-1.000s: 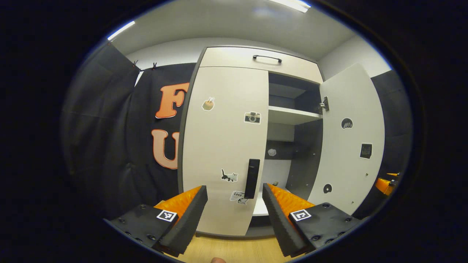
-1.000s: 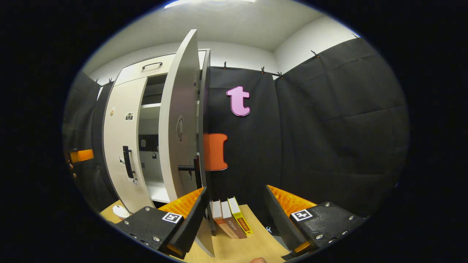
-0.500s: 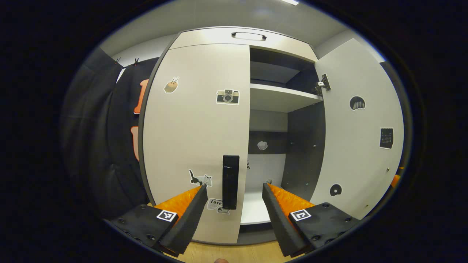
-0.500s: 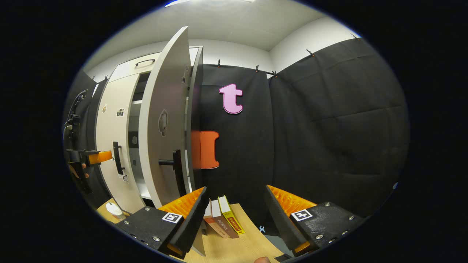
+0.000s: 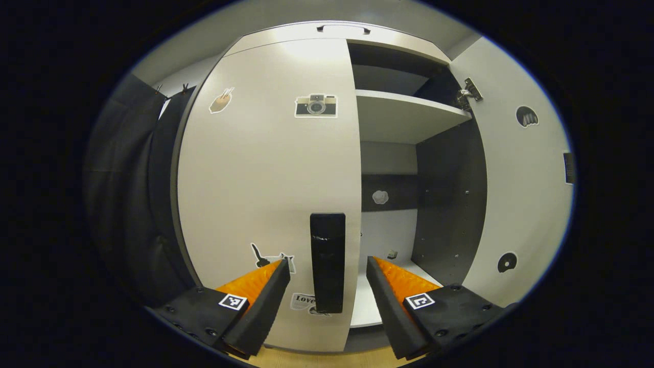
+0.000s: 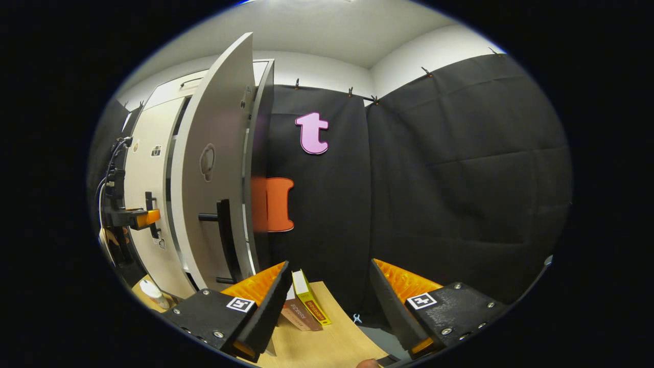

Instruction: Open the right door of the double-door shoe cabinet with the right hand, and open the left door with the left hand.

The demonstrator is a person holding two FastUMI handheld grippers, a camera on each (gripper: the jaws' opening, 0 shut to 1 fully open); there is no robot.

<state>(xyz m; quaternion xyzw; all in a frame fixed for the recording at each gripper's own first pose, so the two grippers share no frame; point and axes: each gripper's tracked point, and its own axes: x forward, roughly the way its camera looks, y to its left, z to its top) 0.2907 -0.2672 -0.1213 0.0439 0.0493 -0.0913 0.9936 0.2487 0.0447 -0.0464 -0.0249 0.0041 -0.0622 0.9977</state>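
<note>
In the left gripper view the cabinet's white left door [image 5: 265,174] is closed and carries several stickers. Its black handle [image 5: 327,260] stands upright between the open fingers of my left gripper [image 5: 327,278], not touched by either pad. The right door [image 5: 526,194] is swung open, baring a shelf [image 5: 403,120] and the dark inside. In the right gripper view the open right door [image 6: 209,168] and its black handle [image 6: 224,240] stand left of my right gripper [image 6: 329,286], which is open, holds nothing and faces the black cloth. The left gripper [image 6: 135,219] shows far left at the left door's handle [image 6: 151,214].
Several books [image 6: 305,306] lean on the wooden tabletop [image 6: 327,342] beside the cabinet, just ahead of my right gripper. A small white object [image 6: 151,294] lies at the table's left. A drawer with a black handle [image 5: 343,27] tops the cabinet.
My left gripper has closed in on the left door until its handle stands between the fingers. The right gripper has drifted rightward, away from the open right door.
</note>
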